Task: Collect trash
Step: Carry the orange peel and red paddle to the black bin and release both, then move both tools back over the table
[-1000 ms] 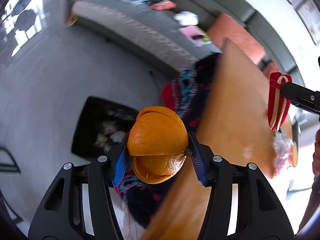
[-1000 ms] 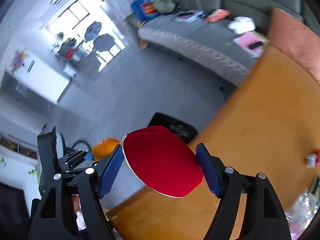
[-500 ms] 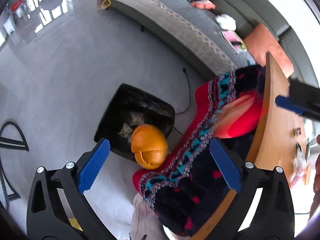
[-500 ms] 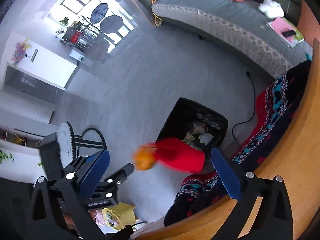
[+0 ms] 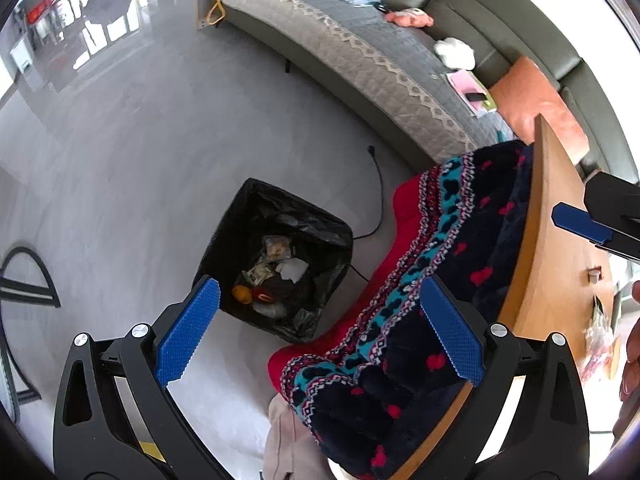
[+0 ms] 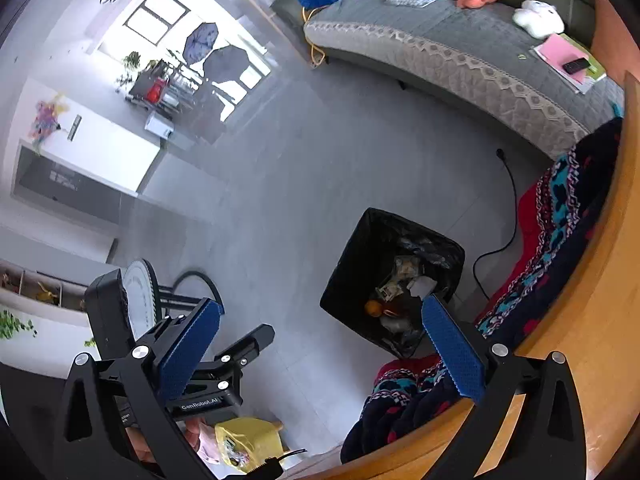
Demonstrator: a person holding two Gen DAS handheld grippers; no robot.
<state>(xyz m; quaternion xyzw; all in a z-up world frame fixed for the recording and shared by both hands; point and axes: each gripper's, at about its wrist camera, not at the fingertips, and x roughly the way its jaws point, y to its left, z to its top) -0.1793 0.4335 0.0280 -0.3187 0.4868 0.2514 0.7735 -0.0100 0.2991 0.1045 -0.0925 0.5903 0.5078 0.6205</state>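
A black-lined trash bin point(image 5: 276, 216) point(image 6: 360, 264) stands on the grey floor below both grippers. Inside it lie the orange peel point(image 5: 241, 294) point(image 6: 373, 307), a red wrapper point(image 5: 262, 295) point(image 6: 390, 312) and crumpled paper scraps point(image 5: 292, 270). My left gripper point(image 5: 320, 332) hangs above the bin's near side, jaws wide open with nothing between them. My right gripper point(image 6: 320, 352) is open too and holds nothing; one of its blue pads point(image 5: 580, 222) shows at the right edge of the left wrist view. The left gripper's body point(image 6: 224, 364) appears low in the right wrist view.
A patterned dark and red blanket point(image 5: 432, 280) point(image 6: 560, 216) hangs over the wooden table's edge point(image 5: 536, 248) point(image 6: 592, 320) beside the bin. A black cable point(image 5: 378, 200) trails on the floor. A grey sofa point(image 5: 360, 52) runs along the back. A yellow bag point(image 6: 244, 440) lies low.
Both grippers opened and swung off the table toward the bin. The orange peel and the red wrapper dropped from the jaws and now lie inside the bin.
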